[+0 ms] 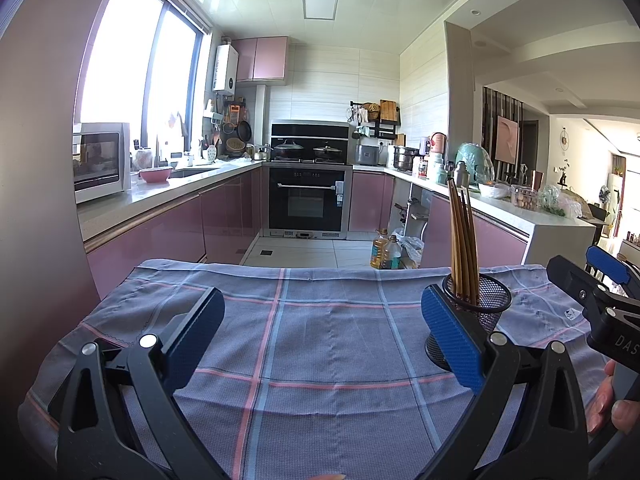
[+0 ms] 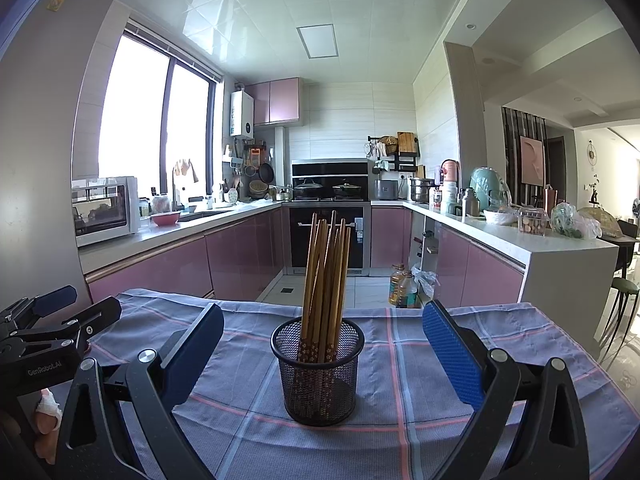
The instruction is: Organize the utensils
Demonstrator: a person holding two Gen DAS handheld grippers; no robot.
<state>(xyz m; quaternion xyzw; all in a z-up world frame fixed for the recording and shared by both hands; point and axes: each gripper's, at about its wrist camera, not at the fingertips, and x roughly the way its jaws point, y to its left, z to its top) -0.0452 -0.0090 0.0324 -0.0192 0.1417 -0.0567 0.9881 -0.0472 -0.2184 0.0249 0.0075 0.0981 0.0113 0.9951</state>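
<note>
A black mesh holder [image 2: 318,372] stands upright on the checked blue-grey cloth [image 2: 400,360], with several brown wooden chopsticks [image 2: 326,276] bundled in it, tips up. My right gripper [image 2: 324,344] is open, its blue pads on either side of the holder without touching it. In the left wrist view the same holder [image 1: 480,312] and chopsticks [image 1: 462,240] sit just behind my right-hand pad. My left gripper [image 1: 322,328] is open over bare cloth [image 1: 320,340], holding nothing. The right gripper [image 1: 592,280] shows at the far right edge, the left gripper [image 2: 60,316] at the other view's left edge.
The cloth covers a small table whose far edge drops to the kitchen floor. Oil bottles [image 2: 402,286] stand on the floor beyond. Pink cabinets and white counters run along both sides, an oven [image 2: 326,236] at the back. A person's fingers [image 1: 612,404] hold the gripper handles.
</note>
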